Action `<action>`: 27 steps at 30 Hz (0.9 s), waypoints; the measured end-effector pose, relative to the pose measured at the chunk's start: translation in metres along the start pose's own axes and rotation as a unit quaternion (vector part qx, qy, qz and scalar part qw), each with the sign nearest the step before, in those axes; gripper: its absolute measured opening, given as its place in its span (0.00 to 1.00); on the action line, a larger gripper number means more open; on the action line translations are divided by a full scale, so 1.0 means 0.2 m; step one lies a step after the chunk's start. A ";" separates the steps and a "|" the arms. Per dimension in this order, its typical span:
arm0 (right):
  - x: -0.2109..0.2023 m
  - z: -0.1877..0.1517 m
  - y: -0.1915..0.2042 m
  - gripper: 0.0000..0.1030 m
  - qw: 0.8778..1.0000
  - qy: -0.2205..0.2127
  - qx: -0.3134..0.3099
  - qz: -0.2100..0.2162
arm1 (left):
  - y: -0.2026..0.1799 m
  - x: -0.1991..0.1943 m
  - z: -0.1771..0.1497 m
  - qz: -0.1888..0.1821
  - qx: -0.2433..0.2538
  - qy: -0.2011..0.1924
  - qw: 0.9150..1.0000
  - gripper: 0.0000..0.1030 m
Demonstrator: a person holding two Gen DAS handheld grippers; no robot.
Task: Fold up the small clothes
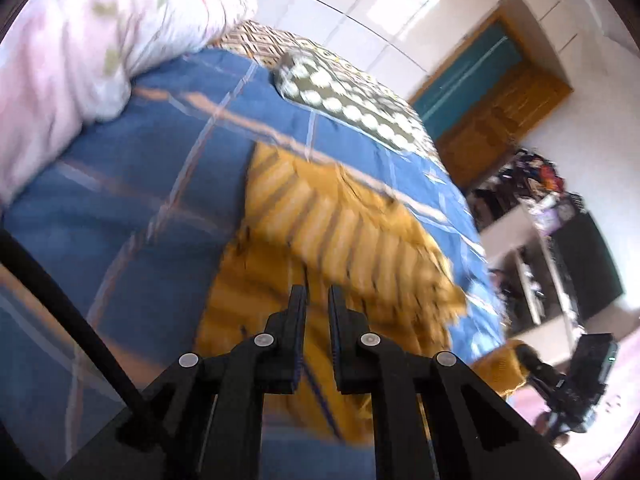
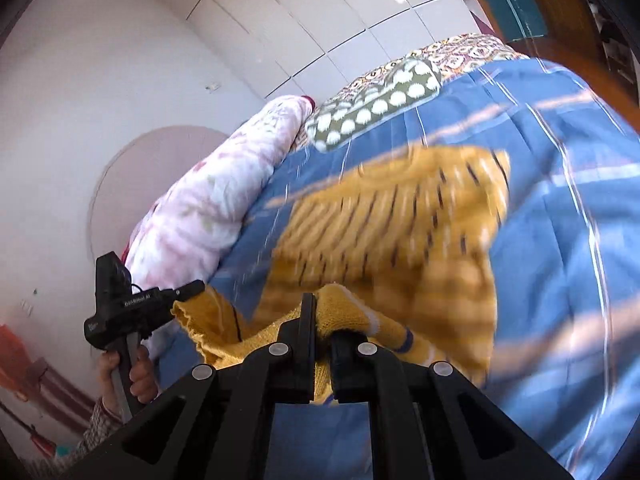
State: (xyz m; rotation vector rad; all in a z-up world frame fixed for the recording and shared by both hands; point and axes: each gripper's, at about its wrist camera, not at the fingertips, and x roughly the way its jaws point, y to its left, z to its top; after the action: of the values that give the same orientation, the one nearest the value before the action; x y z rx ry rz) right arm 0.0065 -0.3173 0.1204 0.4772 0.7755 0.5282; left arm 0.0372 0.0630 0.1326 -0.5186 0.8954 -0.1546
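Both grippers' fingers pinch the mustard-yellow striped knit top: R gripper on hem, L gripper too. Garment hangs fwd over the blue checked bed cover; I'd fold away.

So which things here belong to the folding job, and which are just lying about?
In the job:
- yellow striped sweater
- left gripper, shut on it
- right gripper, shut on it

Lying about:
- blue plaid bedsheet
- pink floral quilt
- polka-dot pillow

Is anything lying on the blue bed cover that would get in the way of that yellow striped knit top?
Nothing visible does: the yellow striped knit top lies on bare blue checked bedspread, apart from the dotted pillow.
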 end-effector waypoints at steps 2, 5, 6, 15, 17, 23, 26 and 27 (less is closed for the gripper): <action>0.13 0.13 -0.01 0.06 1.000 0.003 -0.007 -0.025 | -0.03 0.11 0.17 0.029 0.002 -0.010 1.000 0.10; 0.29 0.26 -0.09 0.06 0.998 0.010 0.000 -0.062 | -0.03 0.29 0.37 0.053 -0.008 -0.012 0.999 0.10; 0.38 0.31 -0.15 0.06 0.997 0.015 0.013 -0.079 | -0.02 0.33 0.40 0.060 -0.012 -0.010 0.998 0.10; 0.83 0.41 -0.52 0.06 0.984 0.081 0.050 -0.149 | 0.09 0.51 0.30 0.049 -0.012 0.022 0.998 0.42; 0.81 0.42 -0.58 0.06 0.985 0.076 0.090 -0.126 | 0.11 0.47 0.23 0.041 -0.011 0.027 0.999 0.48; 0.60 0.47 -0.62 0.08 0.982 0.033 0.144 -0.120 | 0.11 0.25 -0.02 0.029 -0.008 -0.008 1.000 0.68; 0.53 0.51 -0.58 0.11 0.979 0.016 0.142 -0.145 | 0.11 0.21 -0.11 0.031 0.000 -0.016 0.999 0.70; 0.51 0.53 -0.55 0.12 0.977 0.013 0.135 -0.164 | 0.11 0.20 -0.13 0.033 0.002 -0.017 0.999 0.70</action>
State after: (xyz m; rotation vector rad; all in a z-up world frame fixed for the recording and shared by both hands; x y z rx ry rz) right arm 0.1782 -0.3624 0.0686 0.5792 0.9362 0.1215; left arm 0.0404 0.0596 0.0806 -0.4873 0.8771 -0.0874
